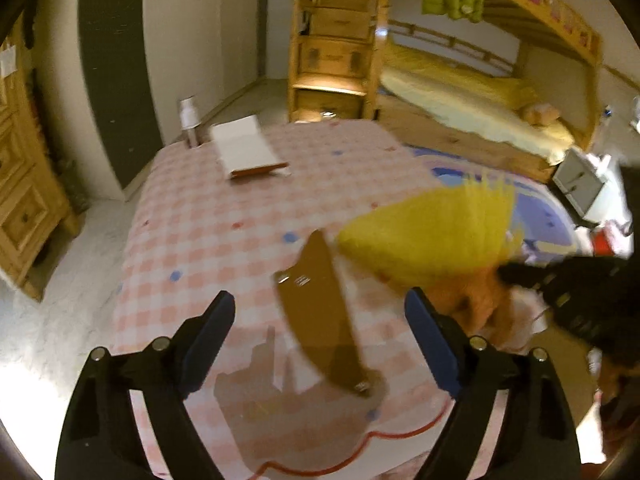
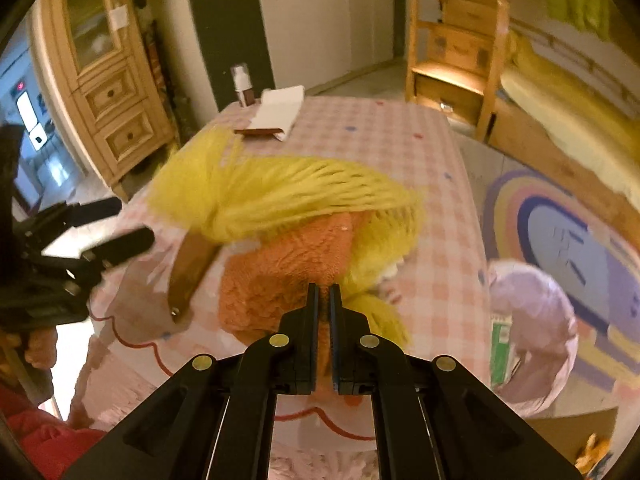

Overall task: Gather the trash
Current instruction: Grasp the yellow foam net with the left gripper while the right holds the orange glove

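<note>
The left gripper (image 1: 320, 312) is held with its blue-padded jaws wide apart above the pink-and-white checked tablecloth (image 1: 224, 216), nothing being gripped. Between the jaws and slightly beyond them, a brown curved strip (image 1: 320, 312) lies on the cloth; its long axis runs from the centre of the left wrist view down toward the lower middle, its narrow end pointing up the frame. Whether it is card or plastic cannot be told.

In the right wrist view, the right gripper (image 2: 324, 300) is seen with its jaws together, clamped on the near edge of an orange fuzzy cloth (image 2: 280, 276) topped with yellow yarn strands (image 2: 288, 196). This bundle sits mid-table, blurred, and the strands fan toward the upper left and right of that frame.

Open cloth is left across the upper half of the table. At its far edge a white flattened box (image 1: 248, 148) and a small bottle with a white cap (image 1: 189, 120) stand near the upper left corner. The table's right edge drops to a rainbow rug (image 2: 560, 232); a pale lilac bag (image 2: 532, 320) hangs just beside that edge. A pine cabinet (image 2: 108, 92) is seen at the left, a pine bunk bed (image 1: 480, 92) at the upper right.
</note>
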Tool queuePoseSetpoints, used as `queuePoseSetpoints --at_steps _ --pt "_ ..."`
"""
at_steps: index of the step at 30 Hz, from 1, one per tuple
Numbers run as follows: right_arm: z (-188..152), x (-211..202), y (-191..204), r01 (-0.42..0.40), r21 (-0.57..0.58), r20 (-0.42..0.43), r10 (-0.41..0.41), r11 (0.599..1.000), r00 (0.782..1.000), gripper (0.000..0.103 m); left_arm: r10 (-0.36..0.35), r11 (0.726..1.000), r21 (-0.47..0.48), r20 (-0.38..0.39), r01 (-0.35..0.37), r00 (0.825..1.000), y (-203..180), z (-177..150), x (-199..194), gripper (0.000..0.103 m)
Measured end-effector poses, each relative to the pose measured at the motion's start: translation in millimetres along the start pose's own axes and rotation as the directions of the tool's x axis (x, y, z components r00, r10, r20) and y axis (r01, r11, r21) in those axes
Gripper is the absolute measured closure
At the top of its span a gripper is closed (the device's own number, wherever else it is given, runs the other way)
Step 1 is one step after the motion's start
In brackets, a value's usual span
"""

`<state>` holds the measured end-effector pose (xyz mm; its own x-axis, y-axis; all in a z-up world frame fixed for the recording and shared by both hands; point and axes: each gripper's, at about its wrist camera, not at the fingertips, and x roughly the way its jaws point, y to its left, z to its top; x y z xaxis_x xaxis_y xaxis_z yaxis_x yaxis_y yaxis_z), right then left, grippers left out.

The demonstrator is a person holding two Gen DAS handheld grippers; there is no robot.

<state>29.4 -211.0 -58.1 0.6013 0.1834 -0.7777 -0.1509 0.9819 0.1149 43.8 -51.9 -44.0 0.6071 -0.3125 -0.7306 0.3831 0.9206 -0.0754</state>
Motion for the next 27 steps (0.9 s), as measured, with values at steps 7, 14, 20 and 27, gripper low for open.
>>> queuePoseSetpoints --at_steps 7,14,20,27 --pt "-16 5 -22 0.000 0.054 -0.012 0.001 0.999 1.000 0.098 0.017 0.998 0.067 0.059 -0.021 0.998 -26 42 -3 0.021" --pt "-27 -6 -40 0.006 0.097 0.009 -0.007 0.995 1.000 0.098 0.109 0.958 0.273 -0.062 -0.088 0.992 -63 52 74 0.038" --pt "-31 -18 -56 0.017 0.132 0.026 -0.021 0.991 0.999 0.098 0.127 0.914 0.402 -0.130 -0.064 0.983 -81 44 117 0.046" --pt "-37 -10 -69 0.012 0.162 0.003 -0.013 0.987 1.000 0.098 0.003 0.942 0.332 -0.170 0.054 0.985 -79 63 133 0.045"
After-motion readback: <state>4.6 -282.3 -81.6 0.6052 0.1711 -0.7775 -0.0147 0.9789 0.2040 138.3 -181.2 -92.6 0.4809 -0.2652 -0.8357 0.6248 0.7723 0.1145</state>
